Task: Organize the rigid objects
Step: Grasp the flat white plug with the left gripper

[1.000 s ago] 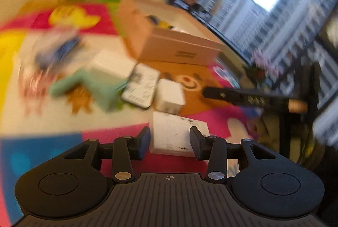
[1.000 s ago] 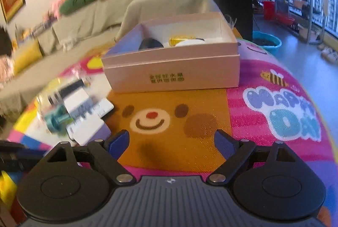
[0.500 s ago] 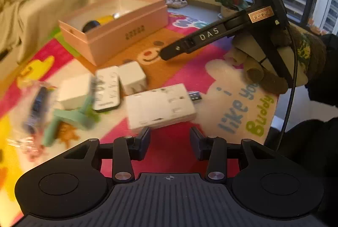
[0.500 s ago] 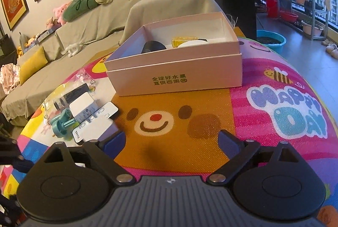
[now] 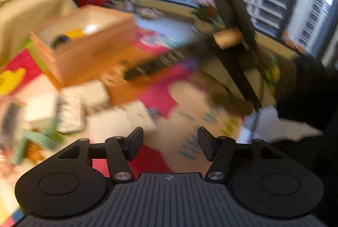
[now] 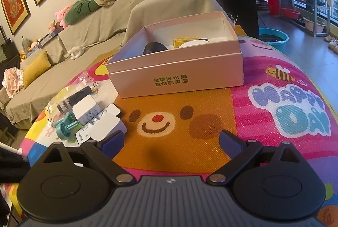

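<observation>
An open pink cardboard box (image 6: 177,77) stands on the play mat (image 6: 264,87) and holds a black object (image 6: 155,47), a yellow item (image 6: 186,41) and a white one (image 6: 196,44). Left of it lie a white adapter (image 6: 86,110), a teal plastic piece (image 6: 65,125), a white remote (image 6: 105,112) and a bagged dark item (image 6: 74,98). My right gripper (image 6: 171,140) hovers over the bear print, its jaws opening with nothing between them. The left wrist view is blurred. My left gripper (image 5: 169,138) has its jaws opening, empty, with a flat white box (image 5: 120,119) just ahead on their left.
A covered sofa (image 6: 84,36) with cushions runs behind the mat. A teal basin (image 6: 274,36) sits on the floor to the right, with shelves of pots by the window. In the left wrist view a potted plant (image 5: 207,15) stands beyond the mat.
The left jaws, narrow before, have spread apart, and the flat white box that lay straight ahead of them now lies to their left. The right jaws have widened a little.
</observation>
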Available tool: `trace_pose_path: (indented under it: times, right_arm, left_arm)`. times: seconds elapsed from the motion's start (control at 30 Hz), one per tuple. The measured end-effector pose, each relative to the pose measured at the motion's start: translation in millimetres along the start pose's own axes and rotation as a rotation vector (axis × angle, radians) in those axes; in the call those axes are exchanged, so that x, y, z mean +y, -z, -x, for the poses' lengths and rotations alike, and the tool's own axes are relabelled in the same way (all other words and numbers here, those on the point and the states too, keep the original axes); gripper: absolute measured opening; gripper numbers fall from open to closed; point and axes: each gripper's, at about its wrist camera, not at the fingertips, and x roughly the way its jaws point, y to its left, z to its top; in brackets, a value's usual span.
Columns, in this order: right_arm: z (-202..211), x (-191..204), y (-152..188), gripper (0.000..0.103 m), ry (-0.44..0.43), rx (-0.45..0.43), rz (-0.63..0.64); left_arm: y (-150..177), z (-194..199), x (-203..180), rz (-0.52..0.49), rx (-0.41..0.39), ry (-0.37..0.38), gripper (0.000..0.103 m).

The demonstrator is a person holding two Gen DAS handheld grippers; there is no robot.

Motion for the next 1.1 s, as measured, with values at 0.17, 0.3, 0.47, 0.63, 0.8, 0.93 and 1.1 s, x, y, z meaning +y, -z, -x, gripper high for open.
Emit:
trace_pose_path:
  times: [0.17,0.3,0.47,0.63,0.8,0.93,1.1]
  right_arm:
    - [0.8,-3.2,-0.2,0.097,-0.016,-0.005,-0.02]
    - [0.7,-3.4,-0.1,0.097,-0.016,-0.005,-0.021]
    - [0.6,-3.8,-0.2,0.097,-0.016,-0.004,-0.021]
    - [0.5,-4.9,0.1,0.097,-0.023,-0.006,-0.028]
    - [0.9,-7.8,0.5,0.097,-0.034,-0.008,-0.04]
    - [1.7,-10.0,0.7,0.097,-0.044,-0.01,-0.05]
    - [2.0,-10.9,0.5,0.097,-0.049,-0.013,-0.055]
  left_arm:
    - [3.4,4.5,46.3,0.217,-0.045,-0.206,0.06]
    - [17.7,0.2,61.3,0.365,-0.041,-0.017,0.062]
    - [17.8,-4.1,29.1,0.27,0.005,0.139,0.061]
    - [3.8,3.4,-14.8,0.007,0.01,0.002,0.061]
    - [-9.5,-18.1,-25.5,-0.14,0.033,-0.108,0.061]
    - [-14.3,-45.5,-18.3,-0.175,0.056,-0.109,0.063]
    - [-19.1,-65.5,-4.9,-0.09,0.062,-0.068,0.064]
